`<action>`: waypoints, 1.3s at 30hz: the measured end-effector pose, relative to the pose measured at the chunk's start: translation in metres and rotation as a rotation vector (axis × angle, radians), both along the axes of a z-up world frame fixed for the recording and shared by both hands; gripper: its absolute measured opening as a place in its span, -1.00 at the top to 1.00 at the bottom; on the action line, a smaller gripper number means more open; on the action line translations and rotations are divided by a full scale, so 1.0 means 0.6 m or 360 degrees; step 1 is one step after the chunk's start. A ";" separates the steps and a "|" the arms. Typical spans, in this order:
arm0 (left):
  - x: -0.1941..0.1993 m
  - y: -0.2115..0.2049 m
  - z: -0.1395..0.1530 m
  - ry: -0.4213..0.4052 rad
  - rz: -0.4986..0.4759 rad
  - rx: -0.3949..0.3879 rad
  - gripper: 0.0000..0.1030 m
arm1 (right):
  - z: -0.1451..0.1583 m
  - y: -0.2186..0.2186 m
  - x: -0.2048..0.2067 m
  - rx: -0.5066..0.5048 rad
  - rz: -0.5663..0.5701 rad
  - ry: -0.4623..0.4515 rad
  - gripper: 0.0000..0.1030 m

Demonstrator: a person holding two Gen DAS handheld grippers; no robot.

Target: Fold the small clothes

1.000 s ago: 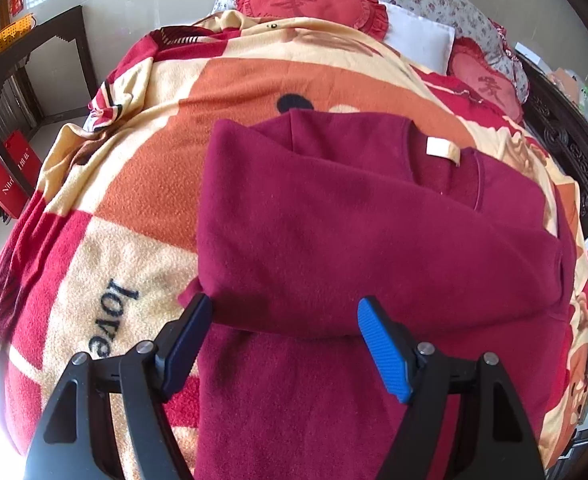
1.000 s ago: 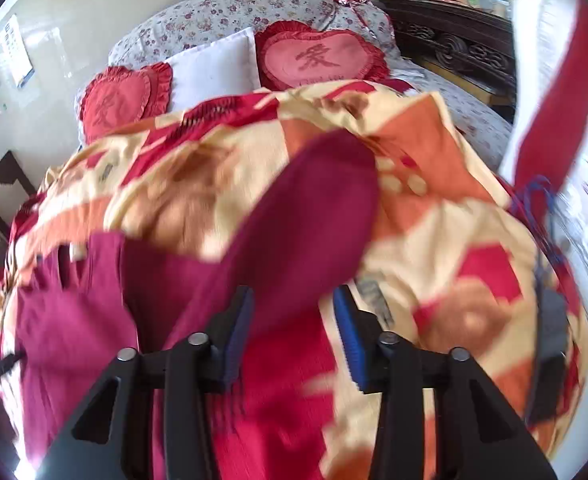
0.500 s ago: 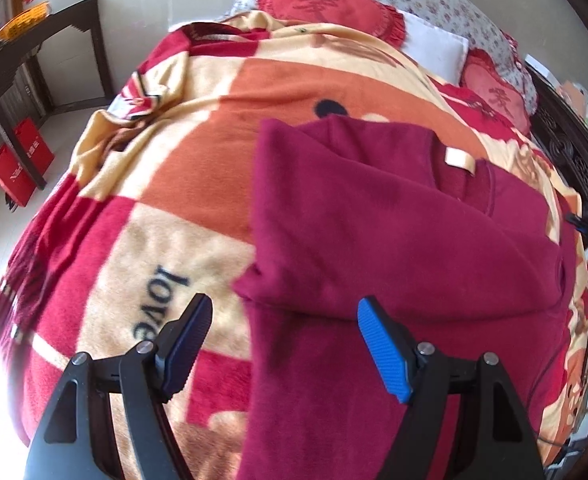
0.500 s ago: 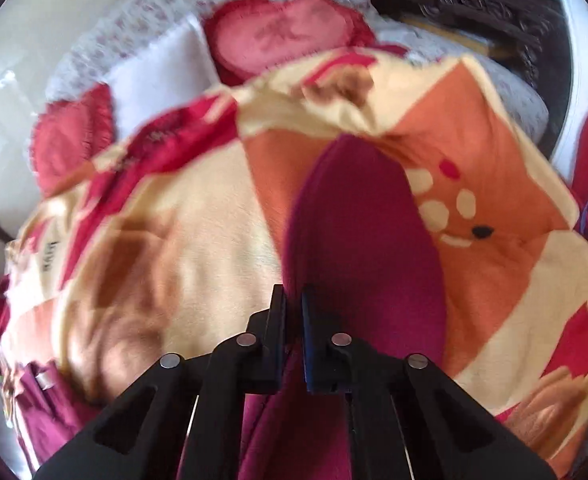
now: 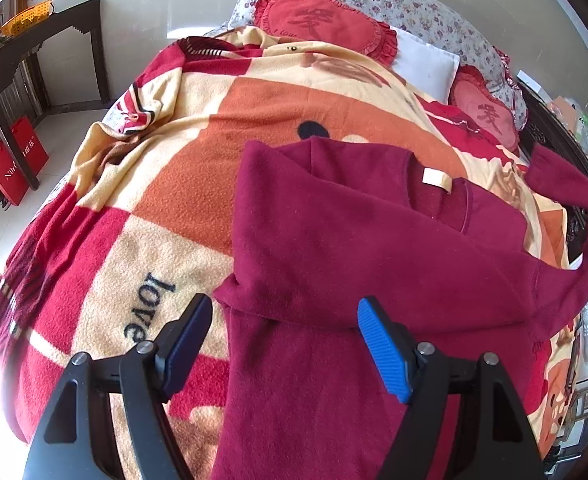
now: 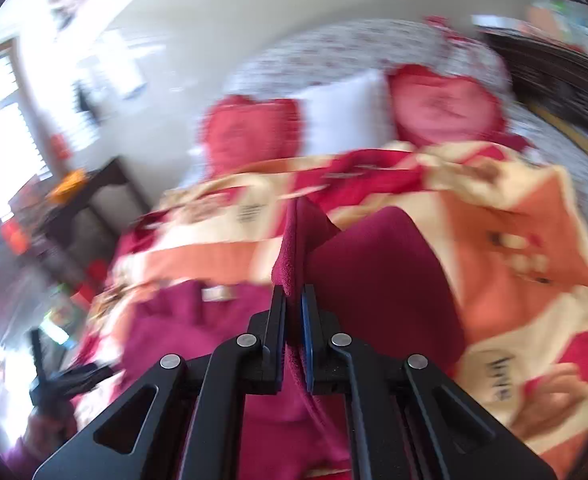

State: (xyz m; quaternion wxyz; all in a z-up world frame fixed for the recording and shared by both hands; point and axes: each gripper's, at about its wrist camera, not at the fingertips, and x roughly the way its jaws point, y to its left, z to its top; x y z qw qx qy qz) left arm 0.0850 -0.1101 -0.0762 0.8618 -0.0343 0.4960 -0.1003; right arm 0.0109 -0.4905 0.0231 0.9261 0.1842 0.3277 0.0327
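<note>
A dark red sweater (image 5: 358, 248) lies on the bed, its left sleeve folded across the chest, a cream label (image 5: 436, 178) at the collar. My left gripper (image 5: 284, 340) is open and empty, just above the folded sleeve's lower edge. My right gripper (image 6: 293, 304) is shut on the sweater's right sleeve (image 6: 374, 280) and holds it lifted off the blanket; the lifted sleeve also shows at the right in the left wrist view (image 5: 562, 184). The right wrist view is blurred.
The sweater lies on a red, orange and cream fleece blanket (image 5: 166, 184) that covers the bed. Red heart cushions (image 5: 322, 20) and a white pillow (image 5: 422, 68) lie at the head. A dark side table (image 5: 42, 36) and red bags (image 5: 16, 160) stand at left.
My right gripper closed on the right sleeve and has lifted it up off the blanket. My left gripper stayed open and drew back a little from the sweater.
</note>
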 end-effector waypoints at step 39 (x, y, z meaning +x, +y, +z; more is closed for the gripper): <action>0.011 0.100 0.010 -0.0037 0.0177 -0.0082 -0.53 | -0.114 0.410 0.148 0.0069 0.0618 0.0145 1.00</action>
